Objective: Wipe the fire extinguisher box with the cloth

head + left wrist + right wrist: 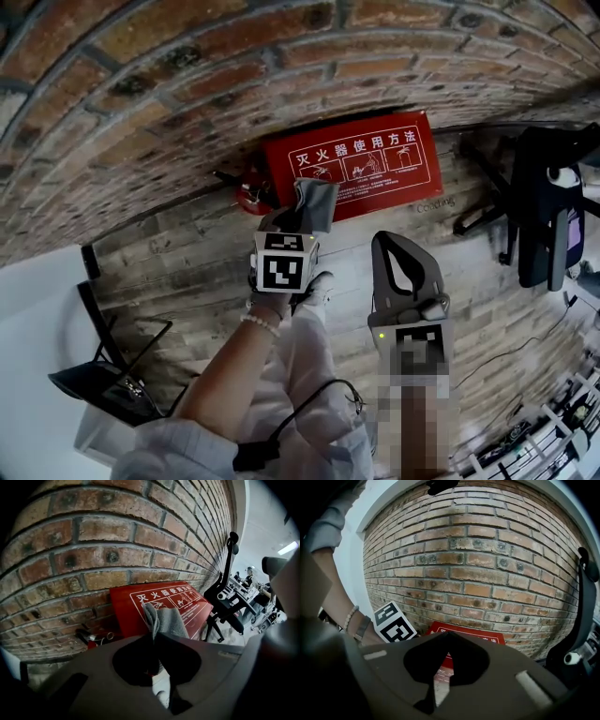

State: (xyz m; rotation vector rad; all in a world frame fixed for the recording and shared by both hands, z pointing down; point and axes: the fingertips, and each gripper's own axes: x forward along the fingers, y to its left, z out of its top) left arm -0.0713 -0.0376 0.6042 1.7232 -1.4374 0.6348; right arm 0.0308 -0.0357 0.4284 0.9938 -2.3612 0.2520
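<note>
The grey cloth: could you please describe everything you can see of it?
The grey cloth looks like soft, matte fabric, bunched into upright folds. The left hand-held gripper is shut on its lower end, so the free part sticks up past the jaw tips. It is held in front of the red fire extinguisher box, which stands against the brick wall. Whether the cloth touches the box cannot be told.

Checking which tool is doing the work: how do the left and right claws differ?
The left claw is shut on the grey cloth, up by the red fire extinguisher box. The right claw is shut on nothing, held farther back. Both point toward the brick wall.
</note>
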